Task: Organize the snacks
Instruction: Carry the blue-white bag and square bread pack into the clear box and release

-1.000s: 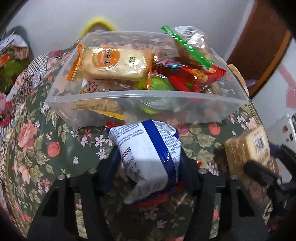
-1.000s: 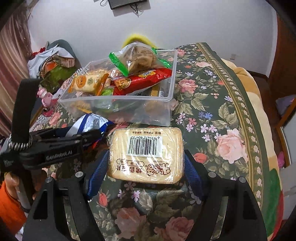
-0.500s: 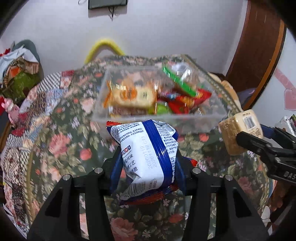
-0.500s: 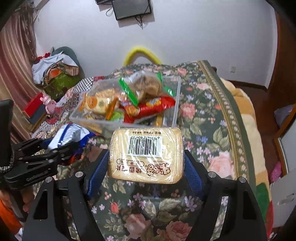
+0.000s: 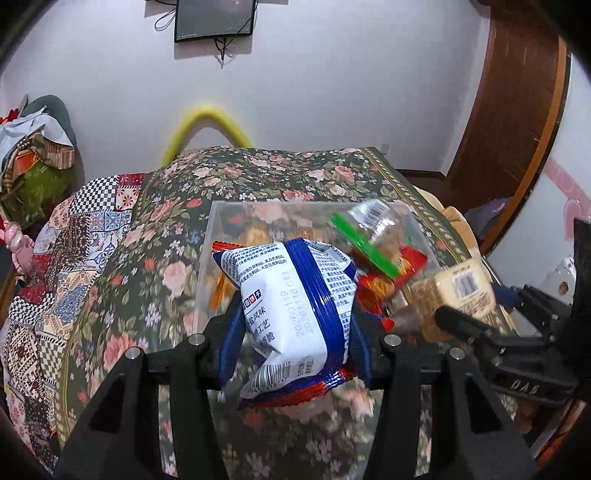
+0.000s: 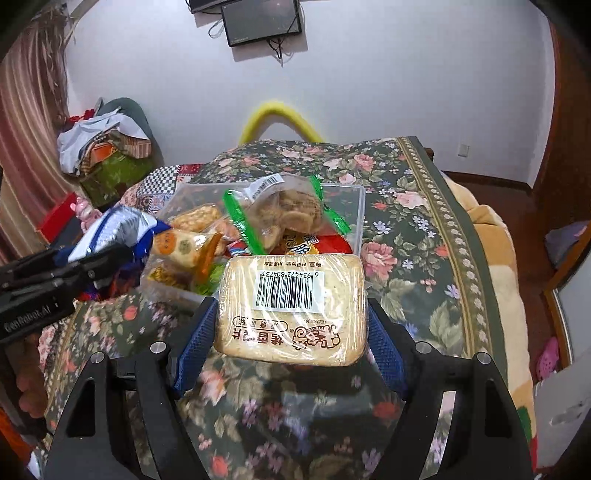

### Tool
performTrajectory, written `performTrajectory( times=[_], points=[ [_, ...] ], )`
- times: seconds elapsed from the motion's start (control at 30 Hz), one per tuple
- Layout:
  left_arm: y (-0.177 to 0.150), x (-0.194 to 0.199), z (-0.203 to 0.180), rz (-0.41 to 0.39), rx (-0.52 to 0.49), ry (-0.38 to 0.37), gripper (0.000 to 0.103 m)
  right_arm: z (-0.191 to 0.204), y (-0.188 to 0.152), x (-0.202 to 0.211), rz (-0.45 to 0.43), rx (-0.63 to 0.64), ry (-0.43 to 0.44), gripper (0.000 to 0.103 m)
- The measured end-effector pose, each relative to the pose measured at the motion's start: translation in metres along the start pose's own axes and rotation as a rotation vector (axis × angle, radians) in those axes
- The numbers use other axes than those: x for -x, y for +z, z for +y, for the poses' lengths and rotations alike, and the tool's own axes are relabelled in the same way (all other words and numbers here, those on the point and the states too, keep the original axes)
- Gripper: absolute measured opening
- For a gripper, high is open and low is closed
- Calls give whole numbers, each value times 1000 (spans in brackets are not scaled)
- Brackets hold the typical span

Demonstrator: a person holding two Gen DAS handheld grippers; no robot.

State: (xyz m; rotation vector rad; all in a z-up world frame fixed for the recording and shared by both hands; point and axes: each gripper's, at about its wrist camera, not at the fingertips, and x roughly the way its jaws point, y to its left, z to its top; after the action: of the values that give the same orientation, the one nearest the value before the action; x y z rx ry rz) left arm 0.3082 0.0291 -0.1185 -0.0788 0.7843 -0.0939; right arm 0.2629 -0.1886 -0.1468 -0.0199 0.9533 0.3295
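Observation:
My left gripper (image 5: 293, 332) is shut on a white and blue snack packet (image 5: 291, 310), held in the air in front of a clear plastic bin (image 5: 221, 229) that holds several snacks. In the right wrist view my right gripper (image 6: 290, 325) is shut on a flat tan cracker pack with a barcode (image 6: 291, 306), raised just before the bin (image 6: 360, 206). A green-striped cookie bag (image 6: 284, 210) lies on top of the bin's contents. Each gripper shows in the other's view: the right gripper (image 5: 476, 314) with its cracker pack, and the left gripper (image 6: 107, 258) with the blue packet (image 6: 114, 229).
The bin sits on a dark floral cloth (image 6: 406, 229) over a table or bed. A patchwork cover (image 5: 55, 258) lies to the left, with piled clothes (image 6: 103, 147) beyond it. A yellow curved bar (image 6: 280, 114) and a wall monitor (image 6: 258, 18) stand behind. A wooden door (image 5: 517, 110) is at right.
Both grippers have risen with their packs, so the bin now looks smaller and farther below. The right gripper's cracker pack has moved closer to the bin's near right corner.

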Motion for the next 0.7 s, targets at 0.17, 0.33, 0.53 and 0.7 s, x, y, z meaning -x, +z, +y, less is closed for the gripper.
performTrajectory(
  times=[0.17,0.33,0.53,0.7],
  points=[
    [18,-26,5,2,2,15,50,-1,11,-12,-1,-8,19,75],
    [32,-48,10,9,15,18,50,5,19,-23,-2,8,9,75],
    [38,-73,11,26,25,20,51,1,18,-39,14,0,25,75],
    [38,-77,10,35,22,29,58,1,20,-36,35,0,34,77]
  ],
)
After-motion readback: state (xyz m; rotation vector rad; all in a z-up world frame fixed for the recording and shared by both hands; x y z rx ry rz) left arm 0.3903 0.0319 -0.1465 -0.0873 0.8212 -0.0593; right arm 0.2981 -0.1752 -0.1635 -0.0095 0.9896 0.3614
